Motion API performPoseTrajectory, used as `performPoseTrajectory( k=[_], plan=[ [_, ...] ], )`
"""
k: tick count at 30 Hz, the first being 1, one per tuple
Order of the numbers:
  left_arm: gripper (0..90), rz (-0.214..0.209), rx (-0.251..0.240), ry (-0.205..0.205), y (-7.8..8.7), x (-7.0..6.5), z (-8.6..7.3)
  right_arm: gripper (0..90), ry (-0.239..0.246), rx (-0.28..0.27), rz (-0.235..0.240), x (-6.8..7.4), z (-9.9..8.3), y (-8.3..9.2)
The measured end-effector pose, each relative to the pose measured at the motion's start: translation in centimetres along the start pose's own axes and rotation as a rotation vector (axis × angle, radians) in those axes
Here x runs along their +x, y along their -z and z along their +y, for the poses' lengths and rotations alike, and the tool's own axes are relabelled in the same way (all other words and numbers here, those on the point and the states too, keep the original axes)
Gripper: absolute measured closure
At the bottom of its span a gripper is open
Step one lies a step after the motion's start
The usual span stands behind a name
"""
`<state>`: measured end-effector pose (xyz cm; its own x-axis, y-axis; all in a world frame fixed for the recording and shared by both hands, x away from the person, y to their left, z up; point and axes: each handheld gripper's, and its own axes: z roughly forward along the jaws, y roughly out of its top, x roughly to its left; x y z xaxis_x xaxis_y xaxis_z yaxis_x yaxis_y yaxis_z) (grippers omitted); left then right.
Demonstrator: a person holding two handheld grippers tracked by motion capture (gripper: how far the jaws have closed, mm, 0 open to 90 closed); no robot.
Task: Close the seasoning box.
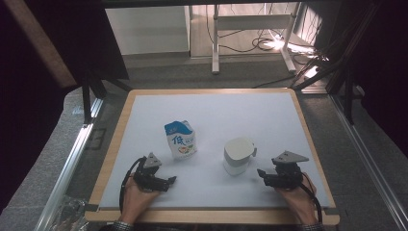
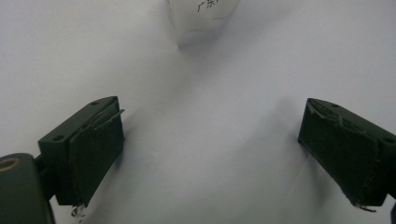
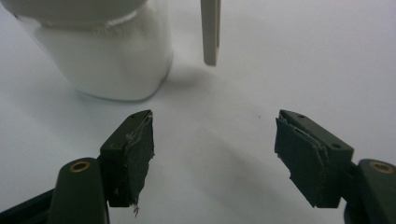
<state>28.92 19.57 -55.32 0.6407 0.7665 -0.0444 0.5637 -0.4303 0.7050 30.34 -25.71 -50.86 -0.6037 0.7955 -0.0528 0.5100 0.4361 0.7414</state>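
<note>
A white mat (image 1: 216,110) covers the wood-edged table (image 1: 115,139) — grey floor beyond. Both the left gripper (image 1: 169,181) and right gripper (image 1: 261,173) gape empty, near carton (image 1: 181,139) and jug (image 1: 237,155).

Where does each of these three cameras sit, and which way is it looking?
High view: above the person's side, looking forward and down on the table; both hands, left gripper and right gripper show.
Left gripper view: rides that gripper, facing the carton; its two open fingers show.
Right gripper view: rides that gripper, facing the white jug; open fingers show.
Shared: carton and jug appear from above too.
</note>
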Motion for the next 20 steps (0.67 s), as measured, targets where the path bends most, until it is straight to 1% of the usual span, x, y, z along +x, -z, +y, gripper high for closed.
performPoseTrajectory(
  k=[6,9,11,14,20],
  plan=[
    [6.5,0.000,0.000,0.000,0.0,0.0,0.0,28.7,-0.014,0.021,0.009,-0.1,-1.1,-0.8],
    [6.5,0.000,0.000,0.000,0.0,0.0,0.0,28.6,-0.010,0.031,0.007,-0.1,-1.6,-1.2],
    [6.5,0.000,0.000,0.000,0.0,0.0,0.0,28.2,-0.002,0.017,0.003,-0.1,-1.7,-1.3],
    [6.5,0.000,0.001,-0.001,0.0,0.0,0.0,26.9,-0.008,0.007,0.007,-0.1,-1.8,-1.4],
    [6.1,0.002,0.001,0.002,0.0,0.0,0.0,25.1,-0.005,0.010,0.009,-0.1,-1.8,-1.4]
  ],
)
